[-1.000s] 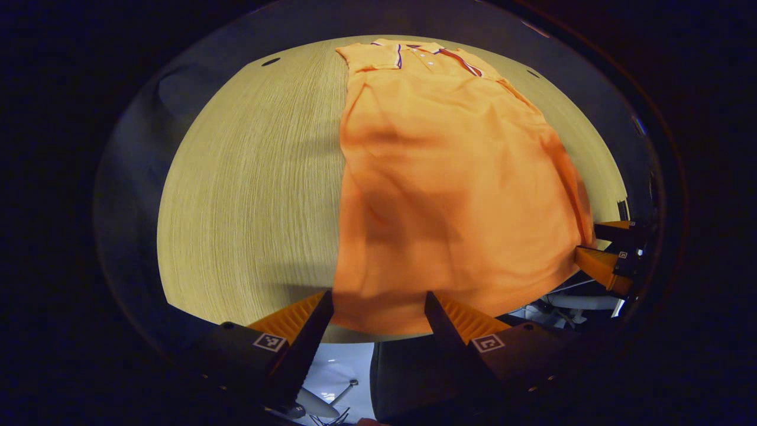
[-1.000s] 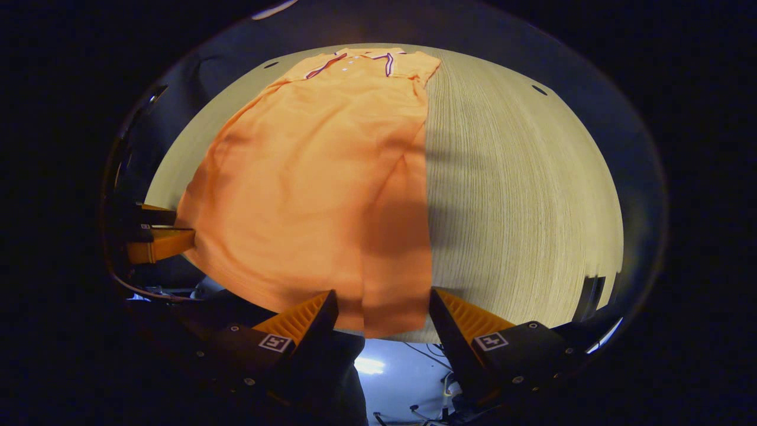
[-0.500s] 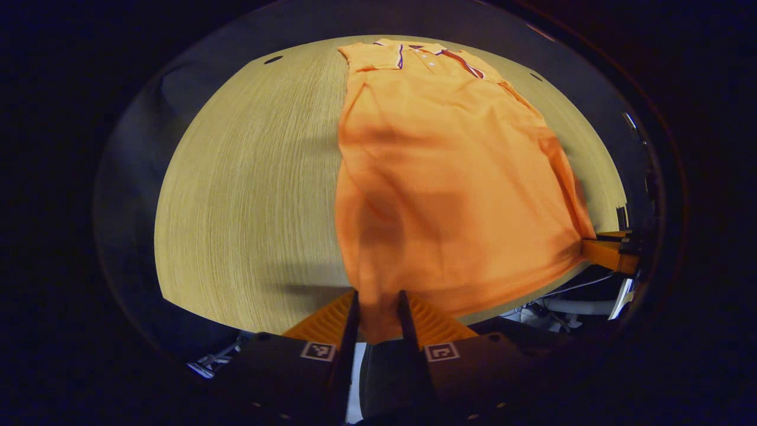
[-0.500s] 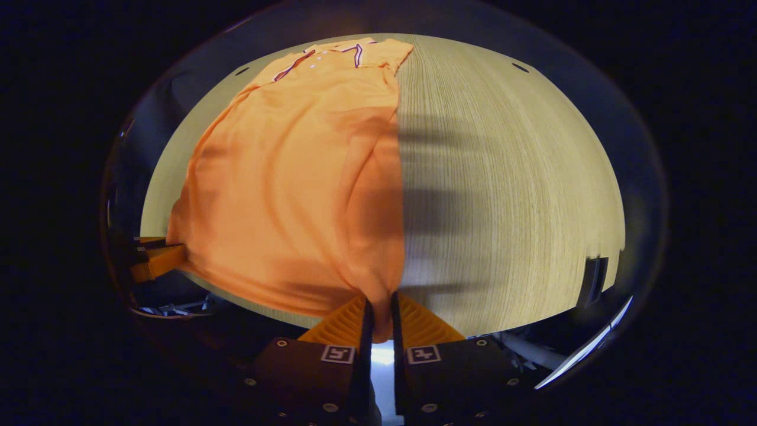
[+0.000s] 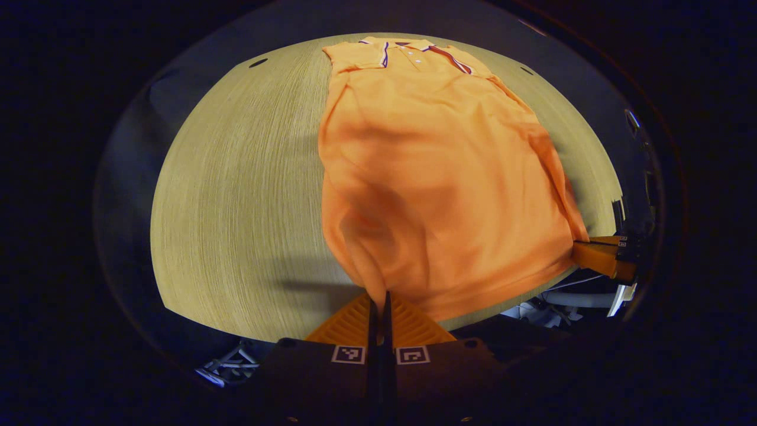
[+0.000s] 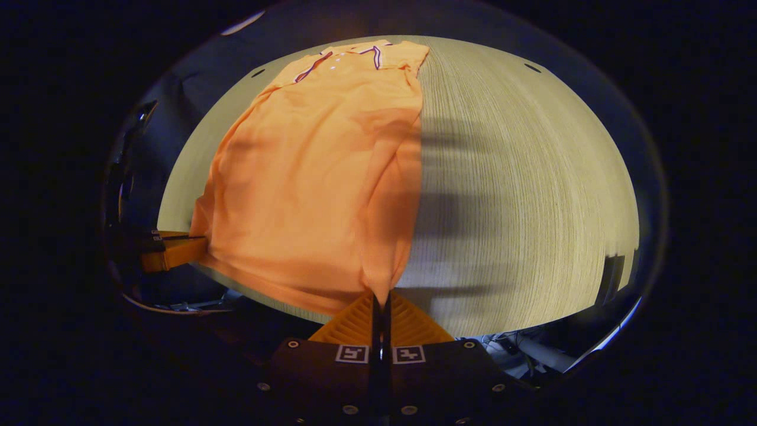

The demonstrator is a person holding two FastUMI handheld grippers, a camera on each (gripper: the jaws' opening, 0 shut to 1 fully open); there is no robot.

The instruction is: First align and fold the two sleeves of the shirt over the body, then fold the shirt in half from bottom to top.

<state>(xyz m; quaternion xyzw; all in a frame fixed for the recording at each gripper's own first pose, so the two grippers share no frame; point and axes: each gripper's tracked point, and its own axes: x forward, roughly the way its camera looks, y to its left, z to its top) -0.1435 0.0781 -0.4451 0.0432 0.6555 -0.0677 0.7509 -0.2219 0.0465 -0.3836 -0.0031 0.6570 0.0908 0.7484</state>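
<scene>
Orange shirt [image 5: 437, 177] spread on the wooden table [image 5: 236, 189], collar at the top of the frame, hem at the bottom, sleeves already folded in over the body; filling the centre and right of the left gripper view, centre-left of the right gripper view [image 6: 319, 177]. Left gripper [image 5: 378, 299] at bottom centre, jaws pressed together on the hem's left corner, cloth bunched up and wrinkled just above the tips; seen again at the left edge of the right gripper view [image 6: 177, 251], touching the hem there. Right gripper [image 6: 380, 302] at bottom centre, jaws pinching the hem's other corner, fabric pulled to a point between the fingers; visible too at the right edge of the left gripper view [image 5: 597, 257], against the hem. Bare table [image 6: 520, 177] across the right half of the right gripper view, streaked with shadows.
</scene>
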